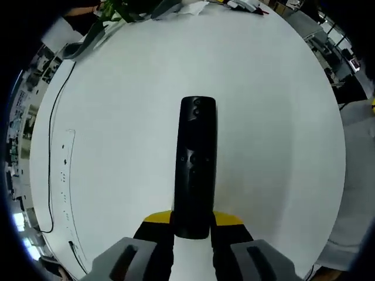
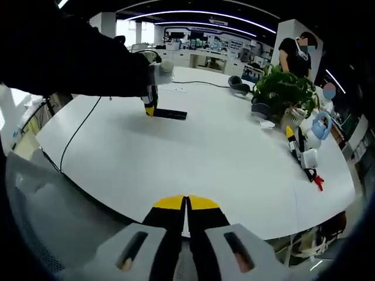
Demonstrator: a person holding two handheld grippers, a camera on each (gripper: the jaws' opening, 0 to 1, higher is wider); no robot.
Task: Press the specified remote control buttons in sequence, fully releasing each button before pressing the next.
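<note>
The left claw [image 1: 192,225] pins the remote's [image 1: 195,164] near end to the white bench [image 1: 117,117], steadying it for presses, while the right claw [image 2: 186,205] waits pinched together, holding nothing.

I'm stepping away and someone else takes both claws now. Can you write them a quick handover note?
Left claw: shut on the near end of the black remote, which lies flat on the white table, buttons up.
Right claw: shut, holding nothing, hanging above the table's near edge, well away from the remote.
Done: remote steadied. No press in progress; earlier presses can't be told.
Left: bring the right claw over, press each button in order, releasing fully between presses.
</note>
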